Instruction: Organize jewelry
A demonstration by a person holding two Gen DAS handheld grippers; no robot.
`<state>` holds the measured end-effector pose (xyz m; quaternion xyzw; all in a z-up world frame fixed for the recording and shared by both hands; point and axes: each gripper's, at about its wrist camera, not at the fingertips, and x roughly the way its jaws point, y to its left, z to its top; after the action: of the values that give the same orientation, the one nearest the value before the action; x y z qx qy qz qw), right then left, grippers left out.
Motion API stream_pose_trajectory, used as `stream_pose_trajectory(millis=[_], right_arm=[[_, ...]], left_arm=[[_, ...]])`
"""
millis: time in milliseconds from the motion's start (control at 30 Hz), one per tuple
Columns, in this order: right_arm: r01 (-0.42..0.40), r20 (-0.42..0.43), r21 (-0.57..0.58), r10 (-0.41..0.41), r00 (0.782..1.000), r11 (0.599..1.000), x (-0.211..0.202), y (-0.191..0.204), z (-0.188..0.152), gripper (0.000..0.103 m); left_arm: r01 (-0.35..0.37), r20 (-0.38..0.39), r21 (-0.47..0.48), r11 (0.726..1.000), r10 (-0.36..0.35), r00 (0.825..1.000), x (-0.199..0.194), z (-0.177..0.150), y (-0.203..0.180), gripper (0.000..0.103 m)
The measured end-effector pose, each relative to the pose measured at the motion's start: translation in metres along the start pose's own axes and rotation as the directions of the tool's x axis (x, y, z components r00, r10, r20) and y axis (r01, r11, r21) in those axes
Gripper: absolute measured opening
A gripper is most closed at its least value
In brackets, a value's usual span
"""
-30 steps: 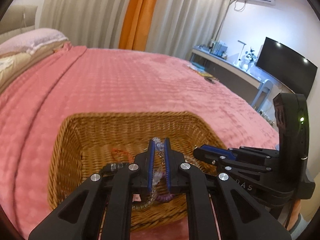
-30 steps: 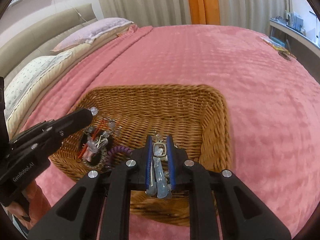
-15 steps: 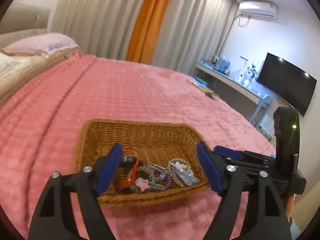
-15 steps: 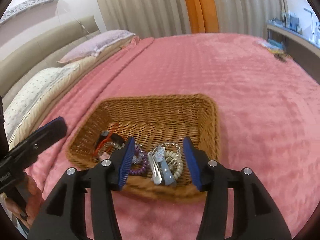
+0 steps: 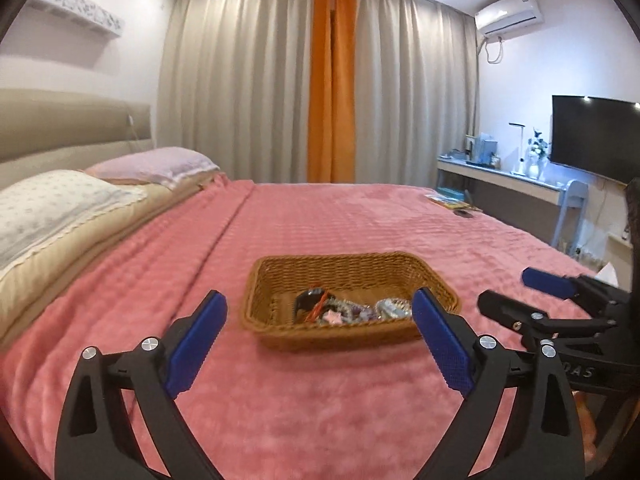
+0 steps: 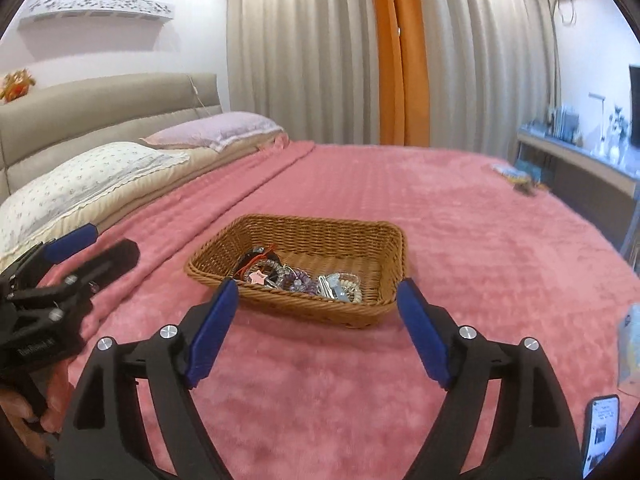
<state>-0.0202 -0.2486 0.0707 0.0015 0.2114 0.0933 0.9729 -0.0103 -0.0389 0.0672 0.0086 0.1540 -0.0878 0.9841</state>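
A brown wicker basket [image 5: 340, 338] [image 6: 312, 312] sits on the pink bedspread. Inside it lies a pile of jewelry [image 5: 344, 312] [image 6: 296, 278]: bead bracelets, a red cord, a pink star, pale hair clips. My left gripper [image 5: 318, 296] hangs back from the basket's near side, its jaws wide and still opening, with nothing between the blue pads. My right gripper [image 6: 317, 286] stands the same way, jaws opening and holding nothing. Each gripper shows in the other's view: the right one [image 5: 510, 292] at the right edge, the left one [image 6: 110, 240] at the left edge with a hand [image 6: 52, 404] on it.
Pillows [image 5: 60, 208] and a padded headboard line the bed's left side. A phone [image 6: 600, 436] lies at the near right corner. Small items [image 5: 452, 202] rest at the bed's far right edge. A desk [image 5: 500, 180], a TV and curtains stand beyond.
Both grippers were shut on jewelry low inside the basket. They opened, left the pieces in the basket, and drew back and upward, so the whole basket now lies ahead of them.
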Motion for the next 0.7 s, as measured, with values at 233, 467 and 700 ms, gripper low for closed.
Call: stream_pose_trajectory(millis=[233, 467, 700], right_arm=[[0.031, 0.003, 0.040, -0.031, 1.000, 0.999, -0.001, -0.008, -0.023, 0.079], [0.074, -0.029, 0.048, -0.073, 0.997, 0.996, 0.016, -0.016, -0.047, 0.079], [0.079, -0.039, 0.033, -0.078, 0.996, 0.996, 0.023, -0.013, -0.054, 0.079]], left_arm=[[-0.038, 0.027, -0.013, 0.999, 0.038, 0.999, -0.009, -0.029, -0.003, 0.091], [-0.075, 0.018, -0.039, 0.996, 0.076, 0.997, 0.002, -0.052, -0.001, 0.091], [-0.085, -0.020, -0.057, 0.995, 0.084, 0.996, 0.011, -0.061, 0.002, 0.091]])
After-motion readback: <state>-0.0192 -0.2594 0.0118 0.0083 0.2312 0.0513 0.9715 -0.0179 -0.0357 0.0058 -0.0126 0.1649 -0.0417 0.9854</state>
